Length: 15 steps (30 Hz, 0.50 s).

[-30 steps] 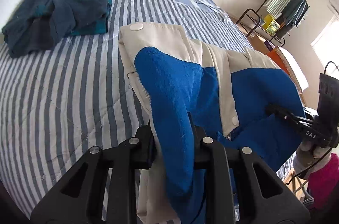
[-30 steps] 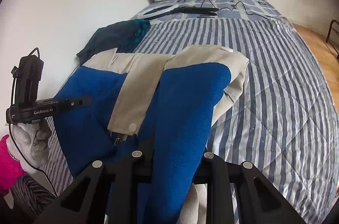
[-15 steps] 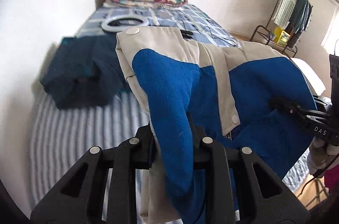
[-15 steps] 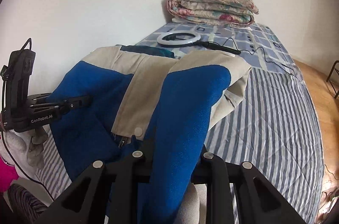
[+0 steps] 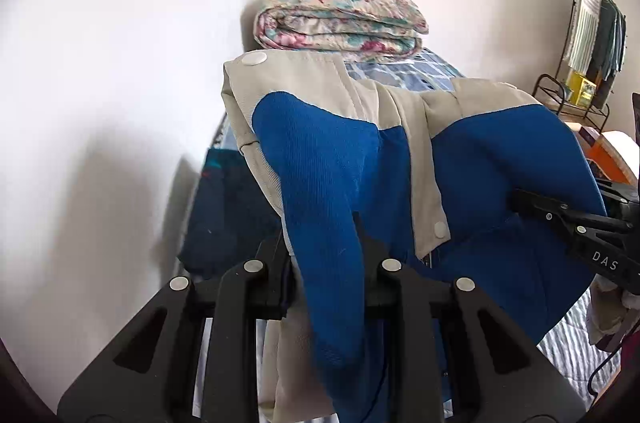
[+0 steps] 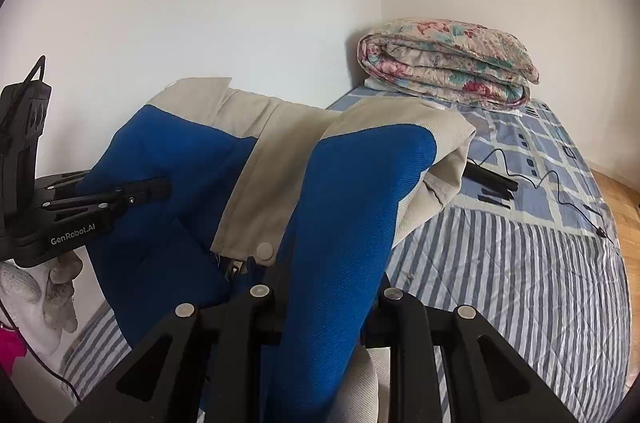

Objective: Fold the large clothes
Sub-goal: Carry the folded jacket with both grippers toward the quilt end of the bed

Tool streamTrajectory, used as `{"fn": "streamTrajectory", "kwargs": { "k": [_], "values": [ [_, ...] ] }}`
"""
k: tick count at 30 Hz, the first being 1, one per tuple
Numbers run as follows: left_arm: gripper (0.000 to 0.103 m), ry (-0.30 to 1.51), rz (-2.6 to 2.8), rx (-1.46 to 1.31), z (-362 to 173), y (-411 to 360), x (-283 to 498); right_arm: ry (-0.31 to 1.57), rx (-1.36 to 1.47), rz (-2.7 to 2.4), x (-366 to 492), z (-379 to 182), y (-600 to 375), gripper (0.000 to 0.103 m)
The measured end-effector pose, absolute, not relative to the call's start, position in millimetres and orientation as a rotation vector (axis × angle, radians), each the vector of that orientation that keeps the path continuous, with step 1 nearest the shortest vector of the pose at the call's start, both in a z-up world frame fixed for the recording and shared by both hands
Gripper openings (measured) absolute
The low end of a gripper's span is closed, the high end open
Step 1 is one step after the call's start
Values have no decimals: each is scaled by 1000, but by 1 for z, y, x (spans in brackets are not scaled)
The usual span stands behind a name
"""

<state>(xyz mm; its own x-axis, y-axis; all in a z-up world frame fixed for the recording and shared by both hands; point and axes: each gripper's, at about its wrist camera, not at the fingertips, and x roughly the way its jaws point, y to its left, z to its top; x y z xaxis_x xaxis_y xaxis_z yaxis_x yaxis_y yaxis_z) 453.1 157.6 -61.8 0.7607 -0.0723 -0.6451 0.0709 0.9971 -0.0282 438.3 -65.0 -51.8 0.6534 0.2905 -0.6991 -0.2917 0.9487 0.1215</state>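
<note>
The blue and beige jacket [image 5: 332, 159] hangs in the air between the two grippers, well above the striped bed [image 6: 520, 263] and toward its near end. A second ago it was low, with the bed's stripes filling the view behind it; now the far wall and the folded floral quilt [image 5: 340, 19] show behind its beige collar, so it has been lifted up and tilted back. That suggests the fold is being carried or swung over, not yet laid down.

The left gripper [image 5: 324, 263] has its fingers pinching a thick roll of blue fabric. The right gripper [image 6: 324, 287] pinches another blue fold the same way, so the garment is stretched between them with its snap placket sagging in the middle.

Under the jacket on the left lies a dark teal garment [image 5: 228, 207]. A black cable [image 6: 532, 179] trails across the far part of the bed, and a clothes rack [image 5: 592, 35] stands at far right.
</note>
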Motion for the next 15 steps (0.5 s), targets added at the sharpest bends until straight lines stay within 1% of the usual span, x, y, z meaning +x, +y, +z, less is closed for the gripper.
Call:
{"fn": "streamTrajectory", "kwargs": {
  "k": [7, 15],
  "values": [
    [21, 665, -24, 50, -54, 191, 497, 754, 43, 348, 497, -59, -28, 20],
    [21, 680, 21, 88, -69, 213, 532, 746, 83, 379, 552, -89, -3, 20]
  ]
}}
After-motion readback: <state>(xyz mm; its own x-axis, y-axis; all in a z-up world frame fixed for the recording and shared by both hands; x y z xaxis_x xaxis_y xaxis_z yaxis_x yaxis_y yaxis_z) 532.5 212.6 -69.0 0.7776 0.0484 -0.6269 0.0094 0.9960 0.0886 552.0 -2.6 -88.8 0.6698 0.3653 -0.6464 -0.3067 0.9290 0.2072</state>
